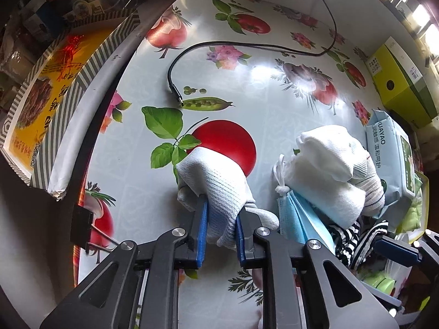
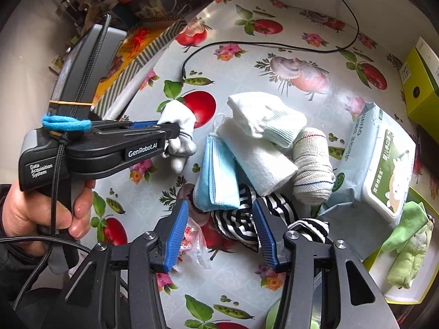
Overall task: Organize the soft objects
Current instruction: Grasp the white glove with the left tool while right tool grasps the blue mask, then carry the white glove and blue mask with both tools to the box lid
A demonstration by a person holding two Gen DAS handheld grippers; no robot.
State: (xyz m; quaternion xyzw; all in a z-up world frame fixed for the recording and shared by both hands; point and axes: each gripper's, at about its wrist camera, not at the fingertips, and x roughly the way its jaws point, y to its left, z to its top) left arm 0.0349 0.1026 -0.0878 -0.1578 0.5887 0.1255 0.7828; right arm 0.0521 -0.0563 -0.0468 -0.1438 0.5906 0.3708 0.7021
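The white knit glove (image 1: 216, 183) sits toward the left of the flowery tablecloth (image 1: 247, 82), over a big red tomato print, and the left gripper (image 1: 221, 219) is clamped on it, both blue pads (image 1: 202, 227) squeezing the fabric. Just right of it is the rest of the soft pile: a blue face mask (image 2: 216, 172), folded white towels (image 2: 263, 126) stacked on top of it, and a rolled bandage-looking sock with thin stripes (image 2: 311, 164). In front of those is a black-and-white striped cloth (image 2: 241, 219), and the right gripper (image 2: 219, 219) hangs right over it with its jaws parted either side; the pads don't look pressed onto it. Further right there's a wet wipes pack (image 2: 378, 161) and a green plush cloth (image 2: 408, 244) in a tray (image 2: 397, 297). A black cable (image 1: 247, 44) runs across the far side of the table, and a yellow-green box (image 1: 400, 82) sits at the far right.
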